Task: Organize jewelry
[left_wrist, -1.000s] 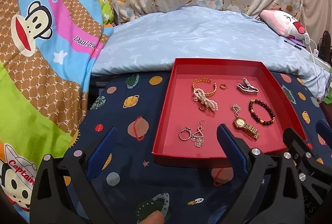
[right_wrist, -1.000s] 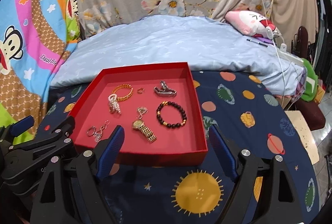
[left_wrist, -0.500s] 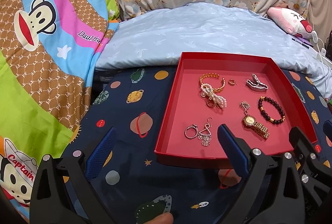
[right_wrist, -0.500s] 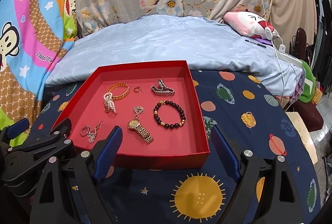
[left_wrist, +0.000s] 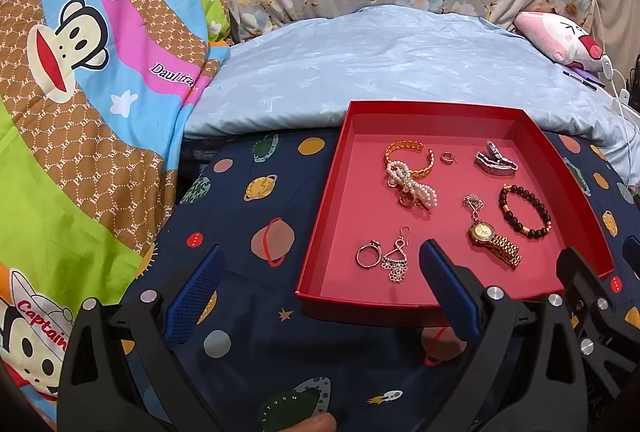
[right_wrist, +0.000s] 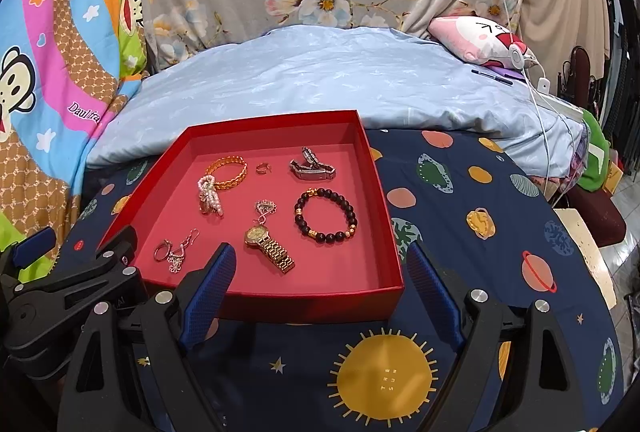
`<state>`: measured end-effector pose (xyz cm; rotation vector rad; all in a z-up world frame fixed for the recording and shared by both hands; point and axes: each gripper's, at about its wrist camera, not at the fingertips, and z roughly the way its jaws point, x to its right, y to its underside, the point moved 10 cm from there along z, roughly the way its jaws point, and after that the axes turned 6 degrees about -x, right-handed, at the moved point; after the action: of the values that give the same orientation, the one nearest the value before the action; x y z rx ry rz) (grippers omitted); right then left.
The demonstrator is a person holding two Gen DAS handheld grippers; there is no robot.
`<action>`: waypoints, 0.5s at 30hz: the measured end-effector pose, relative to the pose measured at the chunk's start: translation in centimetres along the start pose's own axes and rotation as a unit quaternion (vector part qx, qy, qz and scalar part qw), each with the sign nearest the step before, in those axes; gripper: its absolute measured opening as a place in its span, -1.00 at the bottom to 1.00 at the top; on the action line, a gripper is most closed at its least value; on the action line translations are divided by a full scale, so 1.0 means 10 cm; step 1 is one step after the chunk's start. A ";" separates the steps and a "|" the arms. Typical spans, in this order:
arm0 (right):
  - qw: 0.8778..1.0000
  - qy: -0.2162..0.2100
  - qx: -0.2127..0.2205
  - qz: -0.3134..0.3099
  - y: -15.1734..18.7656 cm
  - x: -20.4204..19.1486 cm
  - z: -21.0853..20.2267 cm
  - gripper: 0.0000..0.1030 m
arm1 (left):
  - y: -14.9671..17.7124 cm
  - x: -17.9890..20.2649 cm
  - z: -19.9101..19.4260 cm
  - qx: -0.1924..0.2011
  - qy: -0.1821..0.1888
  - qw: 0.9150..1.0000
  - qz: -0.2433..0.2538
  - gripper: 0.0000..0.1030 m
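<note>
I see a matt red cardboard tray (right_wrist: 384, 232), a shiny gold metal watch (right_wrist: 269, 246), glossy dark beads (right_wrist: 325, 209) and a printed cotton cloth (right_wrist: 460, 216).

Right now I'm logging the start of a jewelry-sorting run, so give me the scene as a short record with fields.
container: red tray on a space-print cloth
contents: gold watch, dark bead bracelet, gold bangle, pearl piece, silver ring, silver earring, small ring, silver clasp piece
left gripper: open, empty, short of the tray
right gripper: open, empty, at the tray's near edge
</note>
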<state>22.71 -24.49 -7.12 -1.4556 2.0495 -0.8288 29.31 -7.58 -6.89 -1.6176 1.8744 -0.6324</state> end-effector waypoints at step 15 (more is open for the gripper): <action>1.000 0.002 0.000 -0.001 0.00 0.00 0.00 0.66 | 0.00 -0.01 -0.02 0.003 -0.002 1.000 0.001 0.85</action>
<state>22.70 -24.52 -7.09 -1.4579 2.0501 -0.8332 29.18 -7.45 -6.69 -1.6120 1.8688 -0.6326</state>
